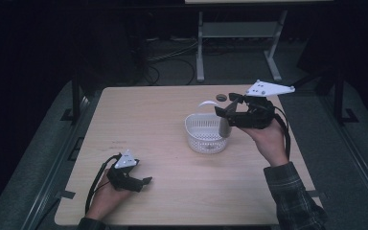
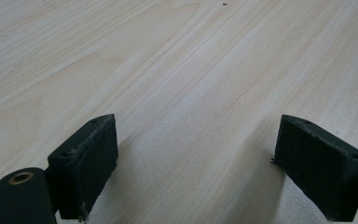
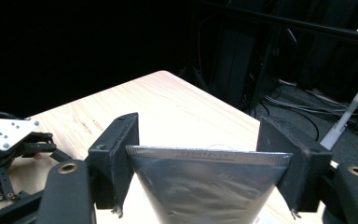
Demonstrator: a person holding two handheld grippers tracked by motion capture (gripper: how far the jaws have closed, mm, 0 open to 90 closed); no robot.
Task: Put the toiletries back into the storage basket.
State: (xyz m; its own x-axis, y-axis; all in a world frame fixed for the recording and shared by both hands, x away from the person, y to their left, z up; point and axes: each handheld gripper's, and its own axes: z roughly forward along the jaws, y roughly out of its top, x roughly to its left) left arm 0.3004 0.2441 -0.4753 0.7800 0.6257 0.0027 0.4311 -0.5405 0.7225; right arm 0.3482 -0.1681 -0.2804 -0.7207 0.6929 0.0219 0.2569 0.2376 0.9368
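2 tools | R tool (image 1: 226, 116) clamped on silver pouch (image 3: 209, 186), above white basket (image 1: 206, 136) | L tool (image 1: 141, 182) wide open, empty, low over table (image 1: 172, 191)

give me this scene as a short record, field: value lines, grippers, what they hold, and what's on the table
surface: light wooden table
left gripper: low at the table's near left, jaws wide apart, nothing between them
right gripper: raised above the basket's right rim, jaws closed on a silver pouch
silver pouch: flat, crimped seal edge spanning between the jaws
basket: white, perforated, round, on the table right of centre, with a raised handle
far edge: small dark round object, too small to identify
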